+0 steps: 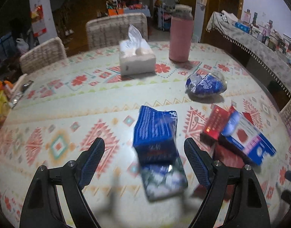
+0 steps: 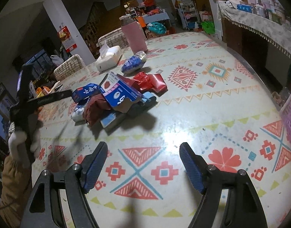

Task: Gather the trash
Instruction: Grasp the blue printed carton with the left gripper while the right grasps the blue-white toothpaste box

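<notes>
Dim room; patterned table (image 2: pixel 212 95); woven chairs (image 1: pixel 115 28); cloth-draped sideboard (image 1: pixel 259 43); white pillar (image 2: pixel 69 30).

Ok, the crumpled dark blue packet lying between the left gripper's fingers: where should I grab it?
Take the crumpled dark blue packet across its two long edges at the thick middle, coming down from above. It lies lengthwise between the open left gripper fingers, so they would likely close on its narrower width.
</notes>
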{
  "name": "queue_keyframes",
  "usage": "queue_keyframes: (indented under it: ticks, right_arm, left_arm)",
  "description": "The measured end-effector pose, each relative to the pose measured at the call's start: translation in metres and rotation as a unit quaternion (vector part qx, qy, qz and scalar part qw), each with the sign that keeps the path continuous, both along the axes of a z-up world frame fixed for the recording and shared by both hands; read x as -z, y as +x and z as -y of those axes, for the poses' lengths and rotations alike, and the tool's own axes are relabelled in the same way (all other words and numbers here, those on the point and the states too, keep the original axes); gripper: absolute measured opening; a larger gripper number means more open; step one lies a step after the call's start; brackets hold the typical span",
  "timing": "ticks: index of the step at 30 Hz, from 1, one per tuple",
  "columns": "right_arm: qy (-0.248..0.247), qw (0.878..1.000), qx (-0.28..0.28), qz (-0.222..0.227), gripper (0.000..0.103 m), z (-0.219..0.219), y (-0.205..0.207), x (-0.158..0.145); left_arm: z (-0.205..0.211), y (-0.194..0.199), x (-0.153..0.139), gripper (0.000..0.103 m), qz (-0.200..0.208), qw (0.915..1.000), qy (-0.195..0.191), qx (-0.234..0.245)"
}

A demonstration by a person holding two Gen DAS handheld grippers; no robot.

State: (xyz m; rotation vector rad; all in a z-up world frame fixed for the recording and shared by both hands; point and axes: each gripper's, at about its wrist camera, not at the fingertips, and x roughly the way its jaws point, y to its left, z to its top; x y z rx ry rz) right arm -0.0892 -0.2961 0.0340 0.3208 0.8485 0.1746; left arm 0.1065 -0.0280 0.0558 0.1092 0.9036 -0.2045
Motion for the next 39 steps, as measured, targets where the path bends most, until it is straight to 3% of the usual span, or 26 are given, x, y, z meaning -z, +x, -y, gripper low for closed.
queue_keyframes:
  ticks: [5, 7, 8, 14, 19, 24, 31, 32, 34, 39]
  right_arm:
    - [-0.011, 1.0, -0.002, 0.0, 0.082, 0.001, 0.01, -0.004]
    - [-0.016, 1.0, -0.008, 0.002, 0.082, -0.002, 0.016, -0.007]
    - [-0.019, 1.0, -0.012, 0.004, 0.082, -0.003, 0.018, -0.008]
    - [-0.048, 0.998, -0.043, 0.025, 0.084, -0.023, 0.043, -0.021]
    - [-0.103, 0.991, -0.074, 0.049, 0.085, -0.049, 0.074, -0.03]
    - [-0.148, 0.983, -0.099, 0.039, 0.085, -0.075, 0.113, -0.024]
    - [-0.21, 0.971, -0.113, 0.033, 0.084, -0.103, 0.132, -0.009]
    - [-0.211, 0.97, -0.112, 0.032, 0.084, -0.104, 0.134, -0.008]
    - [-0.21, 0.971, -0.112, 0.024, 0.07, -0.107, 0.139, -0.005]
    - [-0.191, 0.976, -0.109, 0.011, 0.056, -0.108, 0.141, 0.0]
  left_arm:
    - [0.012, 0.02, 0.025, 0.083, -0.04, 0.999, 0.016, -0.015]
    - [0.01, 0.02, 0.031, 0.045, -0.056, 0.9982, 0.0, -0.021]
    - [0.008, 0.019, 0.032, 0.045, -0.07, 0.9971, -0.011, -0.026]
    - [-0.008, -0.012, 0.016, 0.045, -0.062, 0.9953, -0.051, -0.053]
    - [-0.022, -0.051, -0.005, 0.045, -0.032, 0.9924, -0.1, -0.064]
    - [-0.019, -0.061, -0.011, 0.045, 0.004, 0.9937, -0.1, -0.05]
    - [-0.018, -0.063, 0.0, 0.045, 0.002, 0.9945, -0.098, -0.036]
    - [-0.017, -0.064, 0.001, 0.045, 0.003, 0.9948, -0.095, -0.036]
    - [-0.017, -0.064, 0.003, 0.045, 0.004, 0.995, -0.094, -0.035]
    - [-0.016, -0.066, 0.005, 0.045, 0.008, 0.995, -0.093, -0.035]
